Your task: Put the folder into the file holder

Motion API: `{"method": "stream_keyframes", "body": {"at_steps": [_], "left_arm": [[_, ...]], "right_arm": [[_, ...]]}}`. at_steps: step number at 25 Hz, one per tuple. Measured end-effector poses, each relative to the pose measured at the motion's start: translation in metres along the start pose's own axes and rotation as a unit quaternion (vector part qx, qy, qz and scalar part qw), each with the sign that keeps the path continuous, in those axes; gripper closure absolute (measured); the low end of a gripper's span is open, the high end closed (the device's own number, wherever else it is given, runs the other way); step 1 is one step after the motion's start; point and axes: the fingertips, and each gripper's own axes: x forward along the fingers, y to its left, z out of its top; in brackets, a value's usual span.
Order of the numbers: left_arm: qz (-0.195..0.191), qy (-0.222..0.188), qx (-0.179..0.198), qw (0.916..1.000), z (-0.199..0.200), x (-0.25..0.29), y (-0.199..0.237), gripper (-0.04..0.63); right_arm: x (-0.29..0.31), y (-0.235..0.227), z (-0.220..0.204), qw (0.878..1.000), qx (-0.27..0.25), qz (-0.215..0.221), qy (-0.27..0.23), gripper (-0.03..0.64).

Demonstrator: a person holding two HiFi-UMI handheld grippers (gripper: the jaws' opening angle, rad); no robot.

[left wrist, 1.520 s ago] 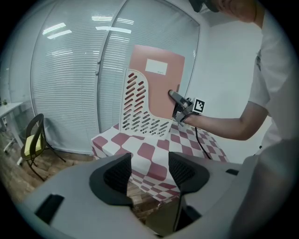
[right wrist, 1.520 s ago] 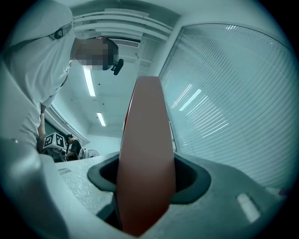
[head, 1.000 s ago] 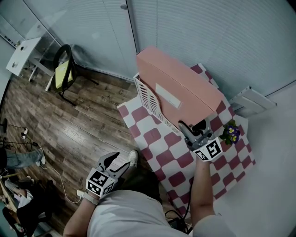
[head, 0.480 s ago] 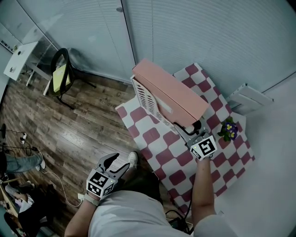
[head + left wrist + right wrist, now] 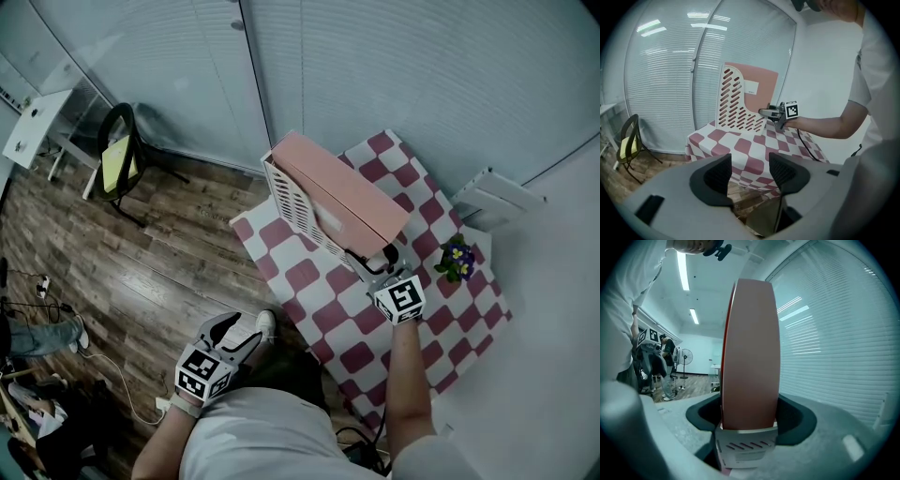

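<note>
A pink folder point(image 5: 337, 192) stands upright in the white slotted file holder point(image 5: 291, 202) on the red-and-white checked table point(image 5: 319, 281). My right gripper point(image 5: 370, 262) is at the folder's near end, pointing about level. Its jaws have just been opening. In the right gripper view the folder's spine point(image 5: 750, 357) stands between the pads above the holder's front wall point(image 5: 747, 446), and the pads no longer seem to press it. My left gripper point(image 5: 234, 328) hangs open and empty below the table's near corner; its view shows the holder point(image 5: 733, 103), folder point(image 5: 761, 86) and right gripper point(image 5: 768, 112).
A small pot of purple flowers point(image 5: 457, 258) stands on the table right of my right gripper. A black chair point(image 5: 117, 155) and a white desk point(image 5: 37, 117) stand on the wooden floor at left. Blinds and a glass wall run behind the table.
The folder has sunk deeper into the file holder, and my right gripper has come down with it. The left gripper has stayed where it was.
</note>
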Motion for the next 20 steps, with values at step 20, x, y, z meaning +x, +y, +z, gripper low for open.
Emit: {"method": "stream_keyframes", "body": {"at_steps": [20], "left_arm": [[-0.097,-0.097,0.051,0.9893,0.112,0.023,-0.041,0.347]], "right_arm": [[-0.113,0.018,0.096,0.986,0.106,-0.124,-0.040,0.310]]}}
